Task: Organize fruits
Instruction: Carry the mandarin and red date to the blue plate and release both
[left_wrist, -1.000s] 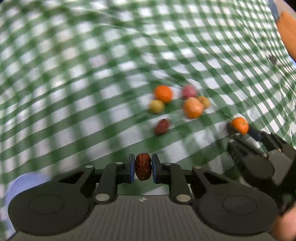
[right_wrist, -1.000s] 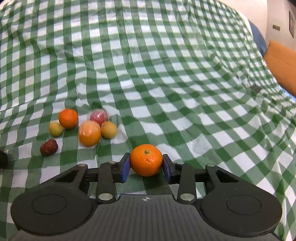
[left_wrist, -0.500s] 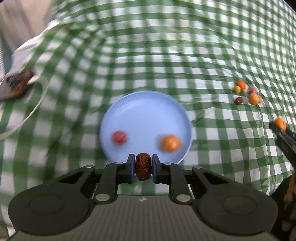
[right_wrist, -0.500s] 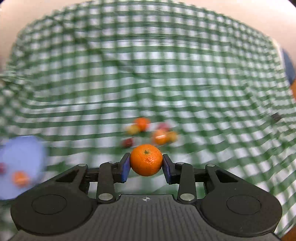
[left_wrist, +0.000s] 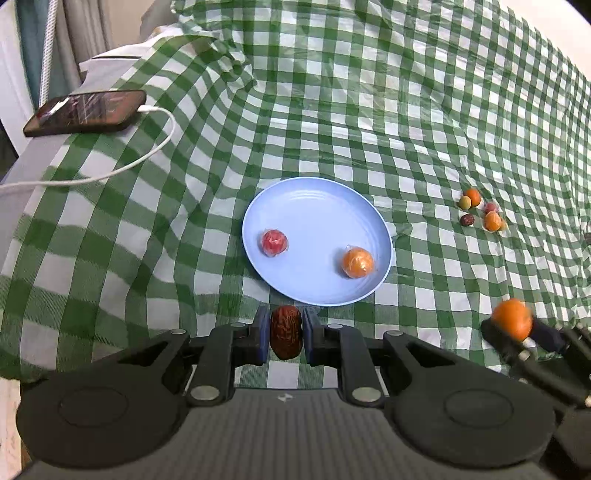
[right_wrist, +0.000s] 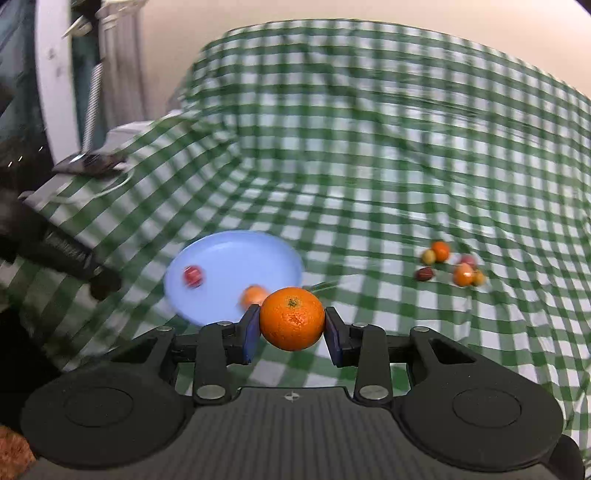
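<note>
Around my blue plate (left_wrist: 280, 206) the checked cloth (left_wrist: 332, 122) lay open on every side. On the plate, a red fruit (left_wrist: 274, 242) and a wrapped orange fruit (left_wrist: 357, 262) left its far half bare. The fruit cluster (left_wrist: 480, 212) stood well apart; phone (left_wrist: 85, 112) and cable (left_wrist: 140, 158) occupied the far corner.

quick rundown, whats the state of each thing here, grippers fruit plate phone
left gripper: shut on red date
right gripper: shut on mandarin
blue plate: flat on the cloth, holding two wrapped fruits
red wrapped fruit: lying on the plate
orange wrapped fruit: lying on the plate
fruit cluster: loose on the cloth, off the plate
phone: screen lit, white cable plugged in
</note>
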